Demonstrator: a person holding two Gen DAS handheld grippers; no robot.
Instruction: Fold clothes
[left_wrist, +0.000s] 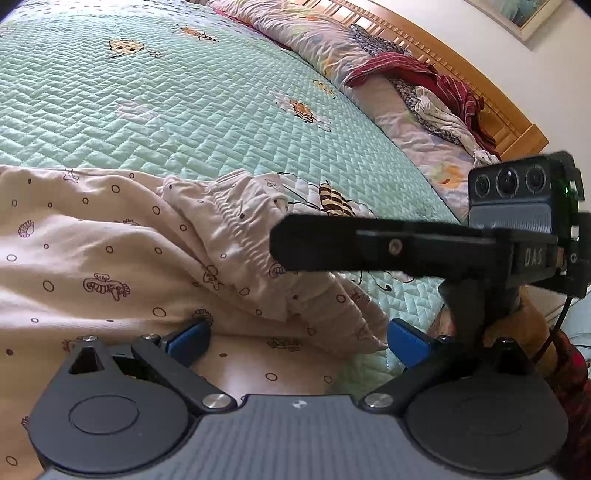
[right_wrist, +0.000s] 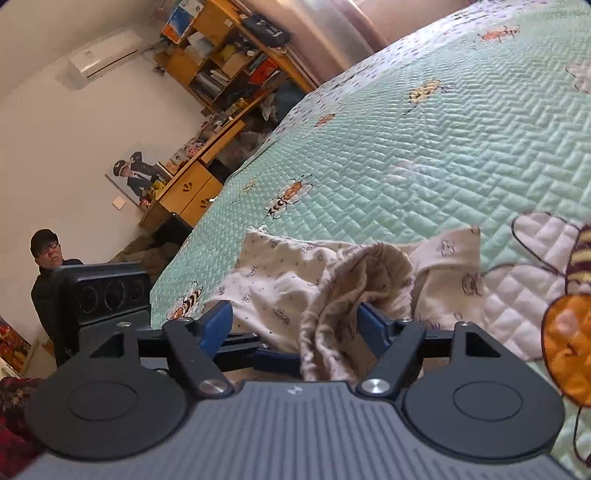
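A cream printed garment (left_wrist: 110, 266) with a gathered elastic waistband (left_wrist: 236, 221) lies rumpled on the green quilted bedspread (left_wrist: 184, 110). My left gripper (left_wrist: 297, 341) stands open, its blue pads (left_wrist: 188, 339) wide apart and low over the cloth, which lies flat between them. The right gripper's black body (left_wrist: 388, 247) reaches in from the right, just above the waistband. In the right wrist view, my right gripper (right_wrist: 295, 325) is open around a bunched fold of the garment (right_wrist: 332, 302). The fold lies against the right-hand pad (right_wrist: 371, 325) and clear of the other one.
A heap of red striped and patterned clothes (left_wrist: 436, 92) sits by the wooden headboard (left_wrist: 509, 122), beside a floral duvet (left_wrist: 314, 40). Past the bed's far side are a wooden desk (right_wrist: 192, 188) and shelves (right_wrist: 229, 59). A person in dark clothes (right_wrist: 48, 273) is at the left.
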